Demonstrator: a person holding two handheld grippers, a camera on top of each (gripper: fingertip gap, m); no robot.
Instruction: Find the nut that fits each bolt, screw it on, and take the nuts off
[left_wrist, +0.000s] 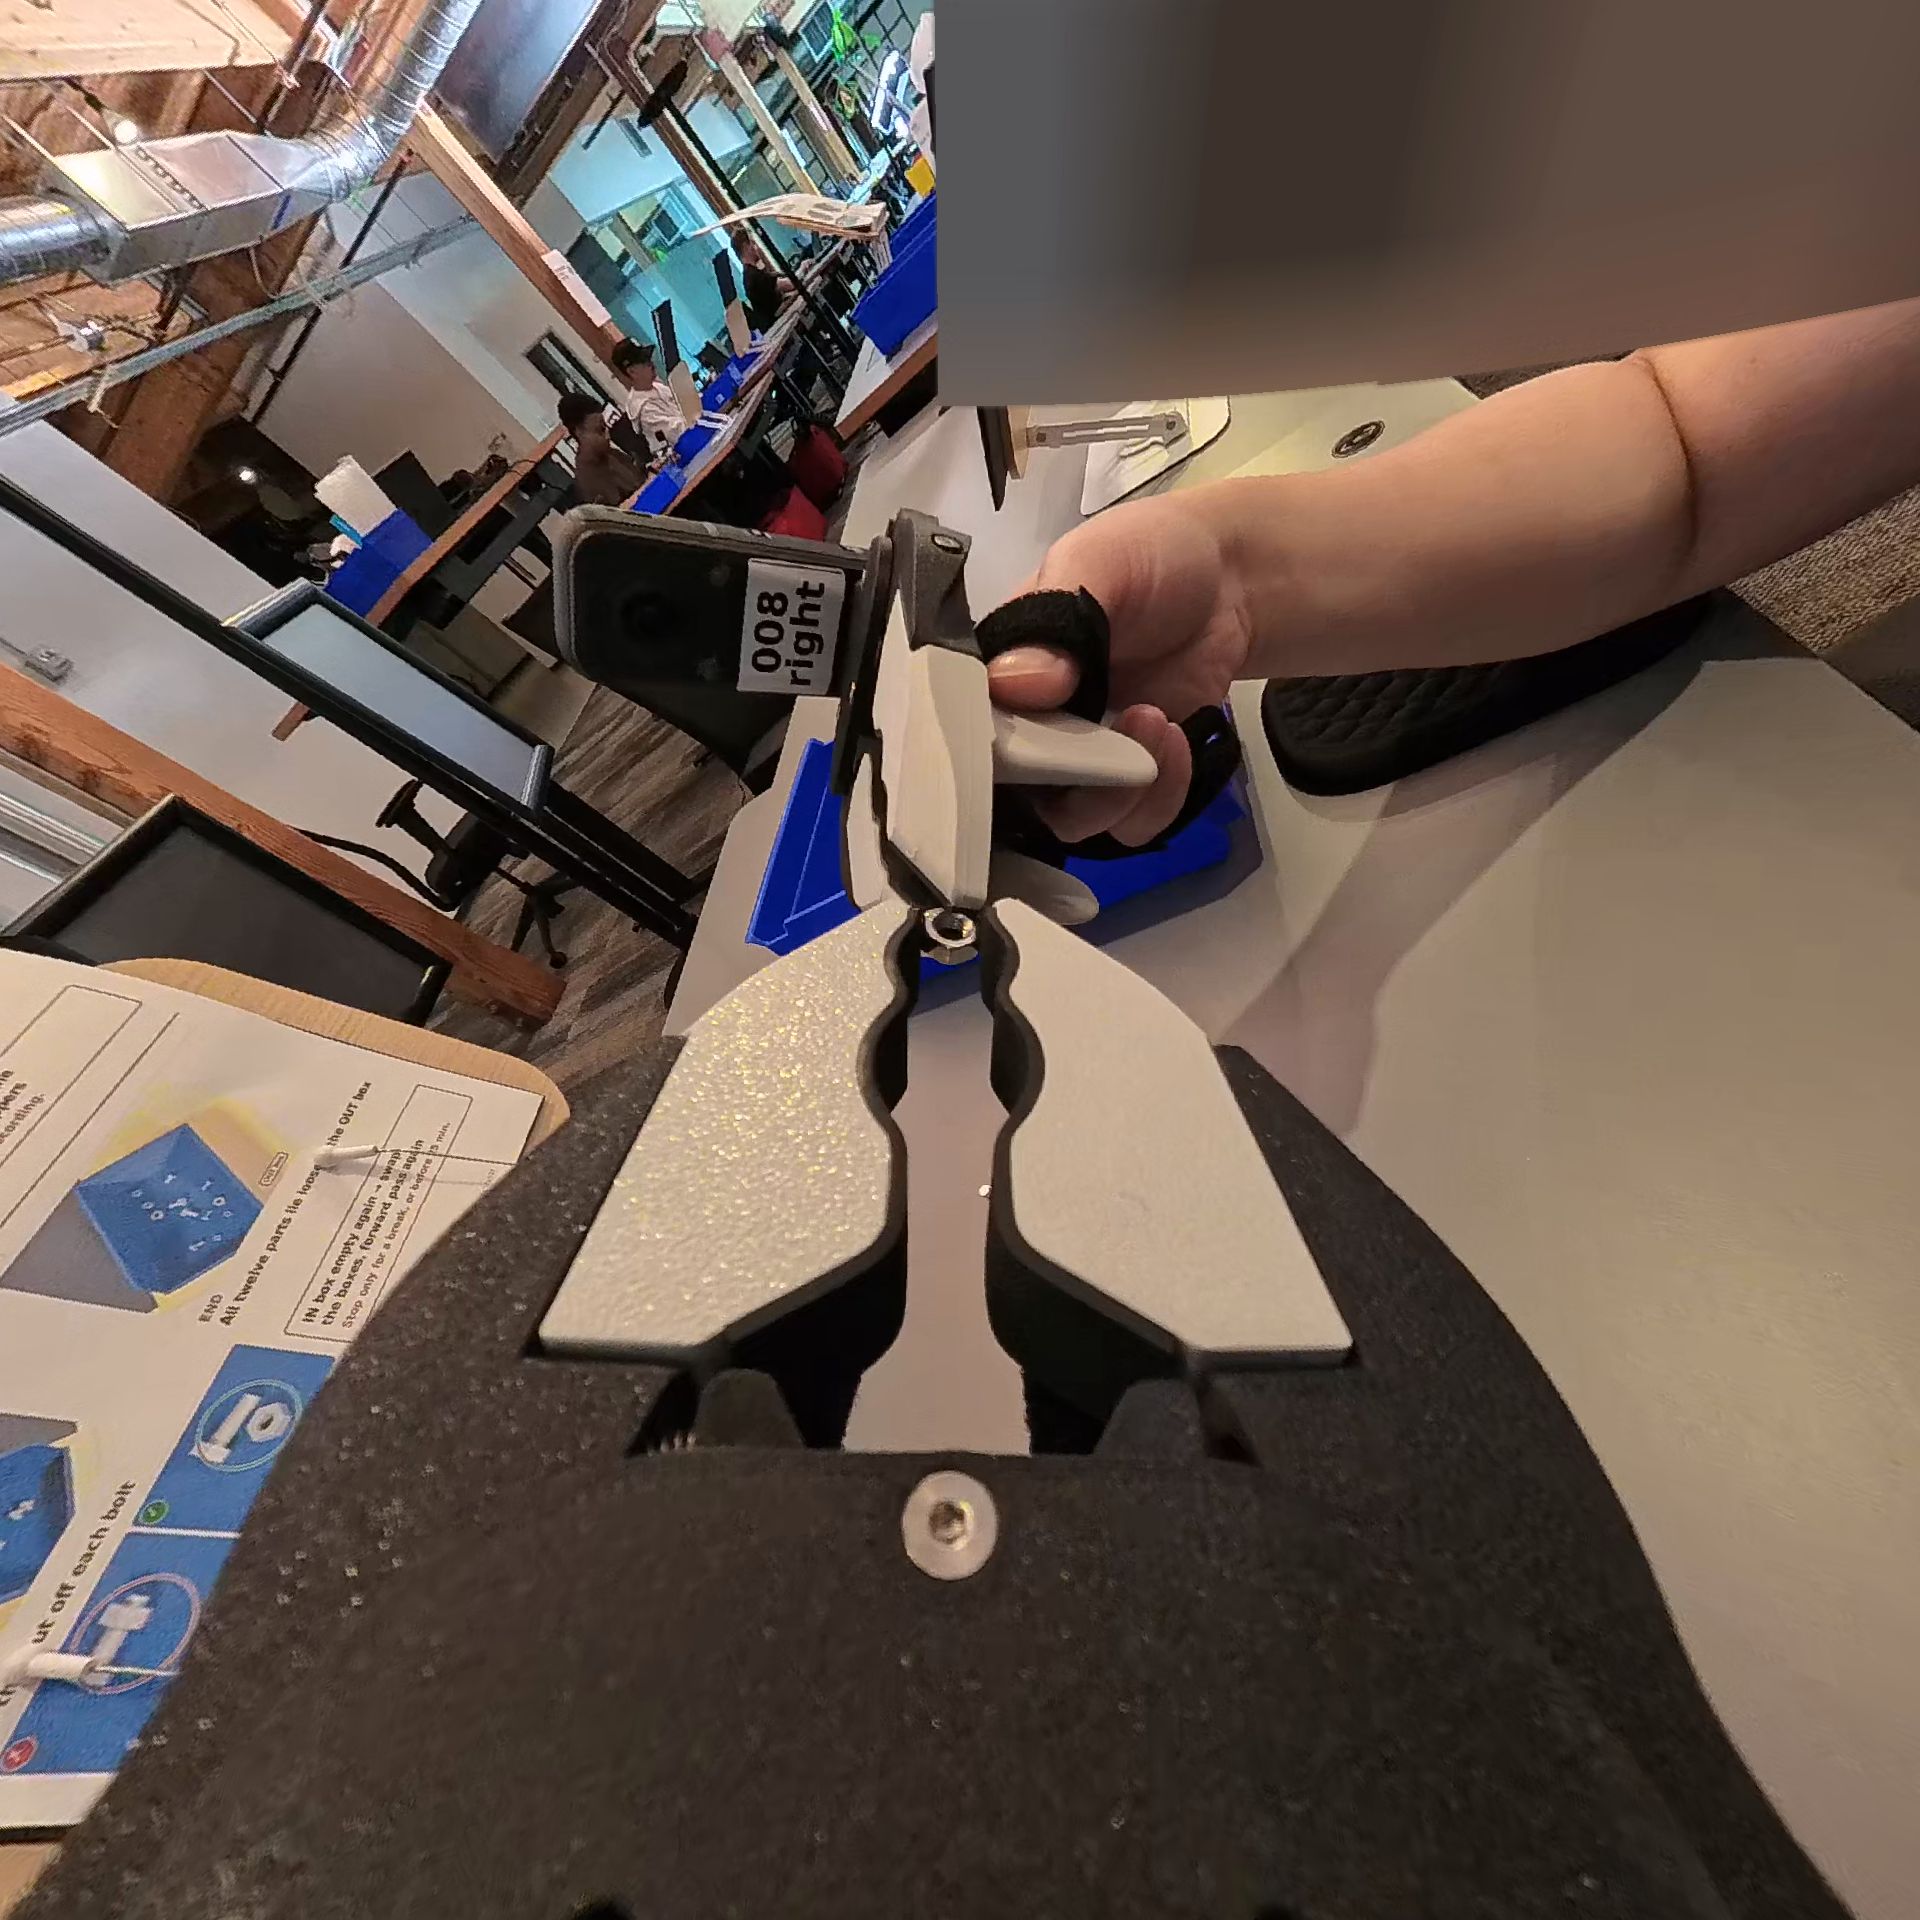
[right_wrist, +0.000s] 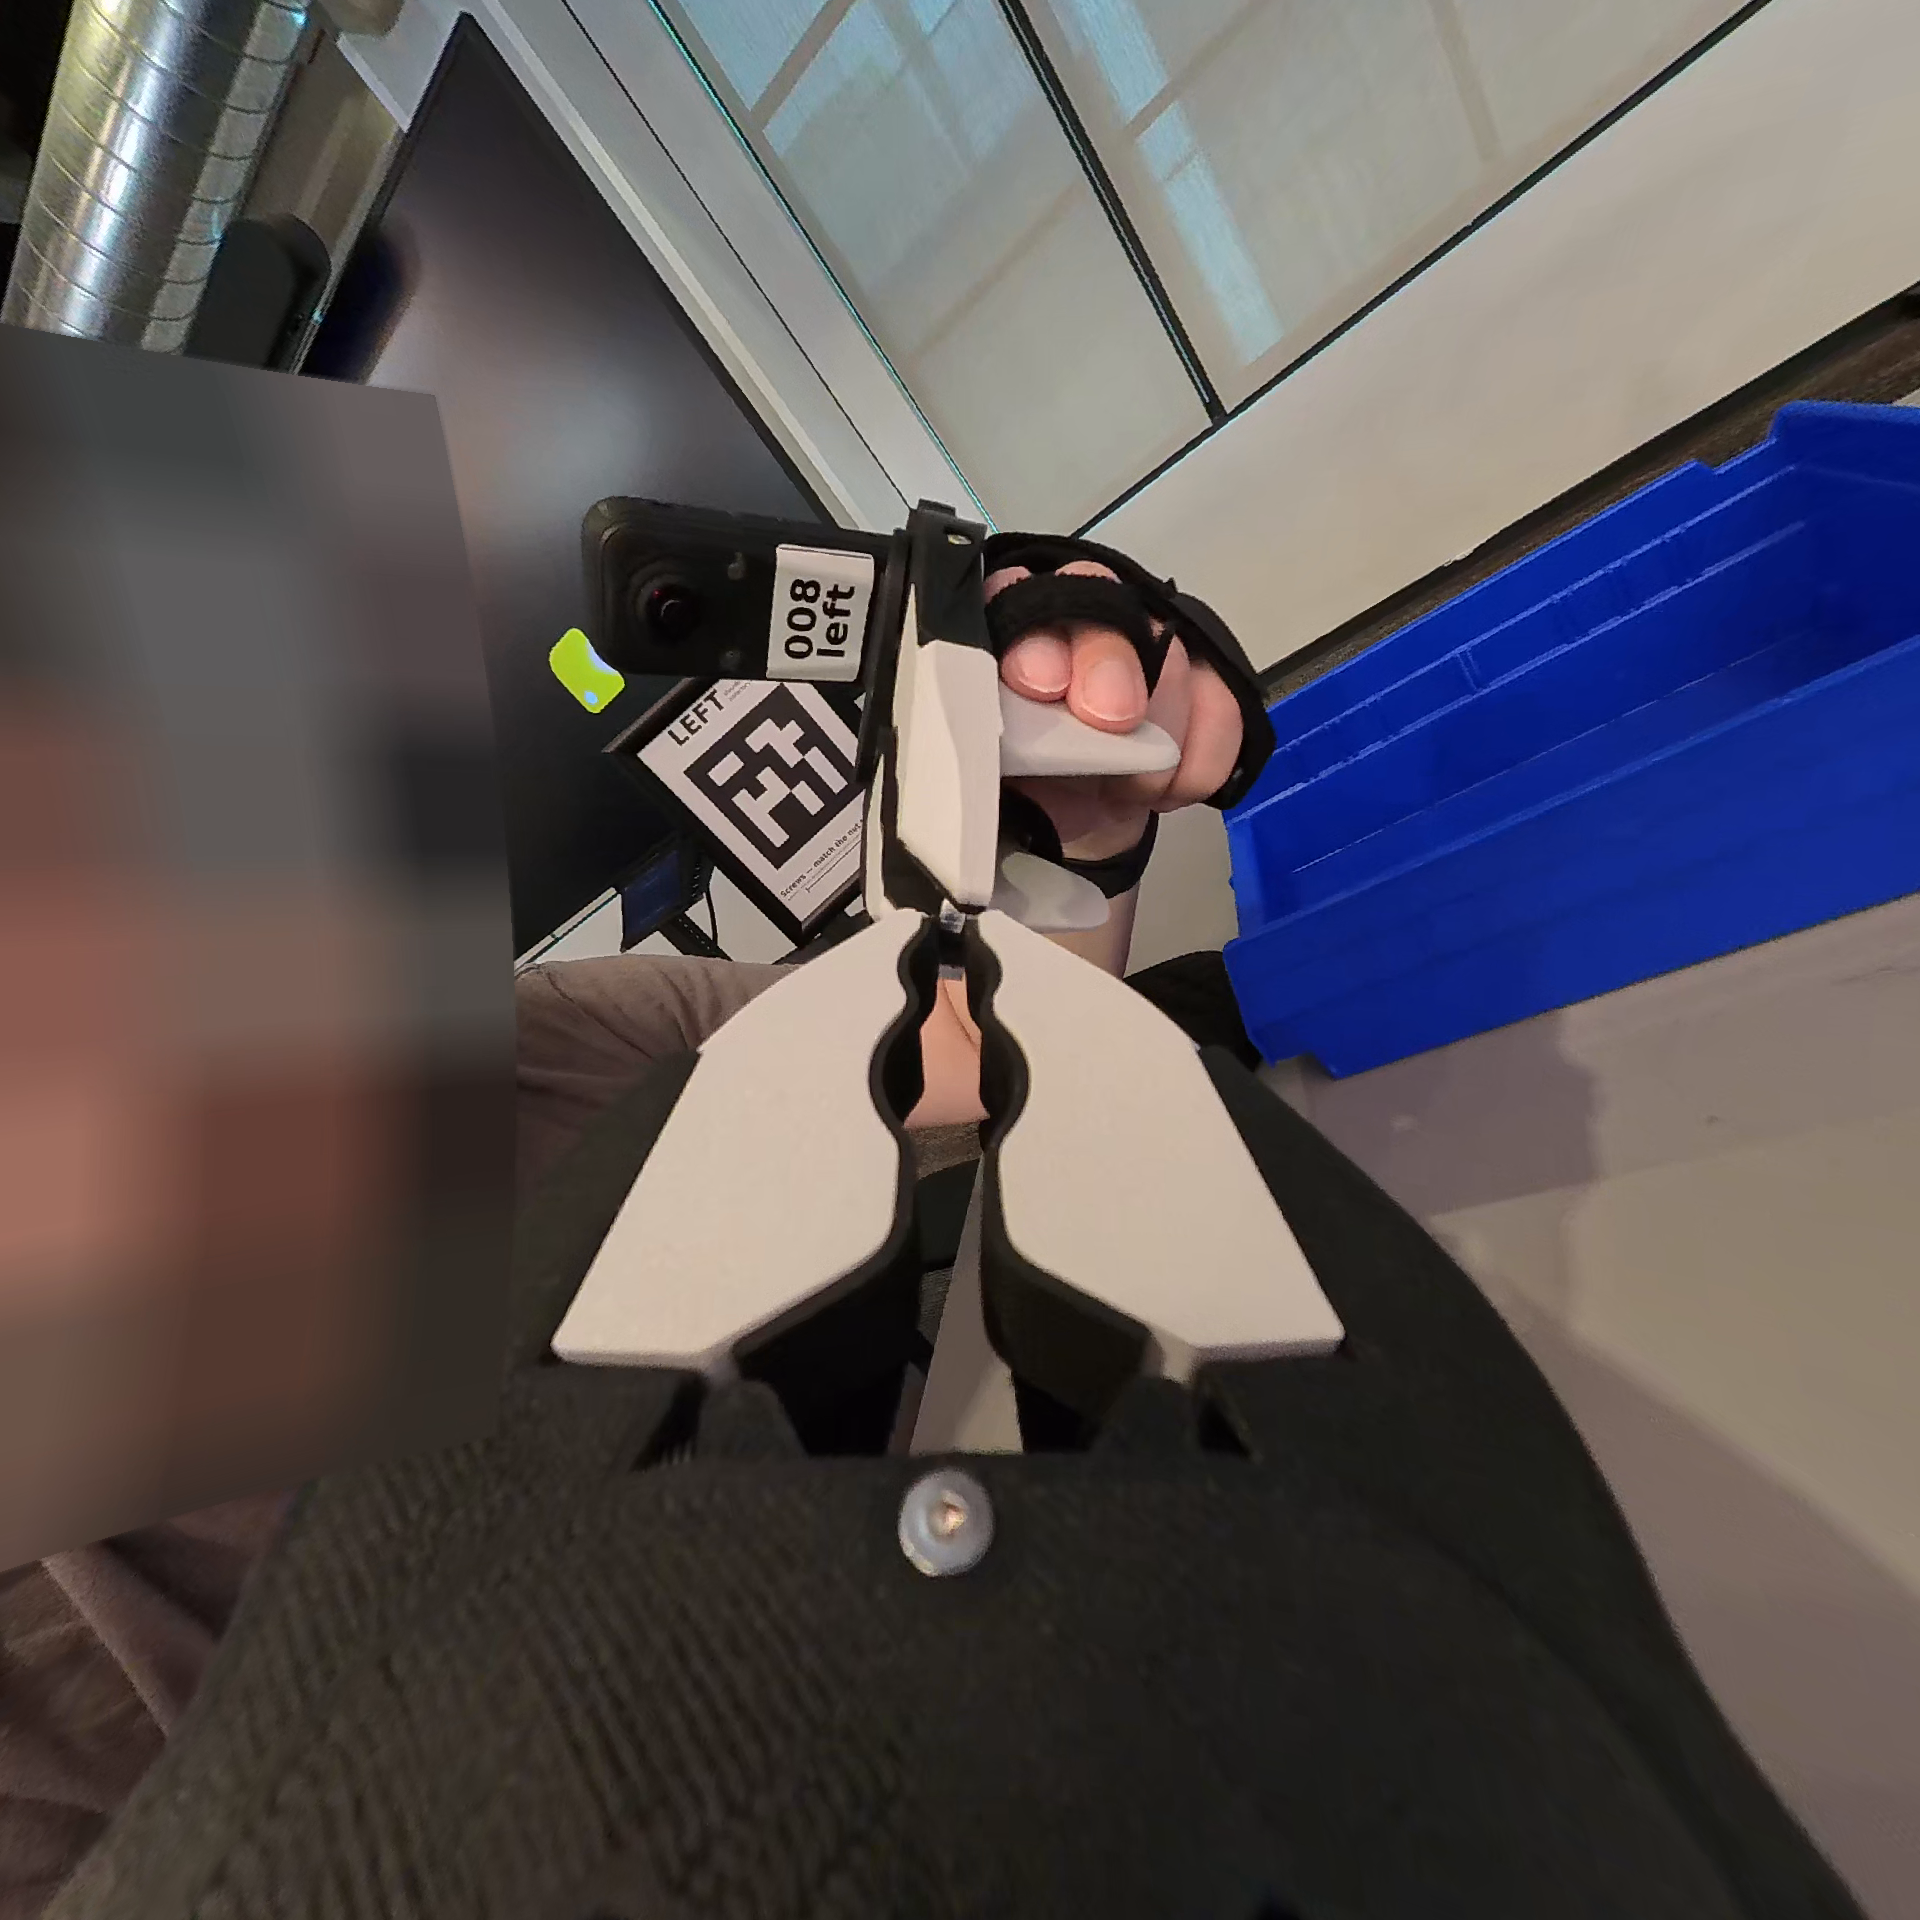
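Note:
Both grippers are held up above the table, tip to tip. My left gripper (left_wrist: 948, 935) is shut on a small silver hex nut (left_wrist: 948, 928), whose hole faces the camera. The right gripper's tips (left_wrist: 935, 883) come down onto that nut from above, held by a hand. In the right wrist view my right gripper (right_wrist: 951, 951) is shut on a small metal bolt (right_wrist: 950, 961), mostly hidden between the pads. The left gripper's tips (right_wrist: 951, 902) meet it from the far side. Whether the nut is threaded on the bolt cannot be told.
A blue bin (right_wrist: 1558, 779) stands on the grey table (right_wrist: 1662, 1247) to the right; blue bins also show behind the tips (left_wrist: 790, 883). A printed instruction sheet (left_wrist: 208, 1247) lies at left. A black padded rest (left_wrist: 1455, 707) lies under the forearm. People sit at far desks.

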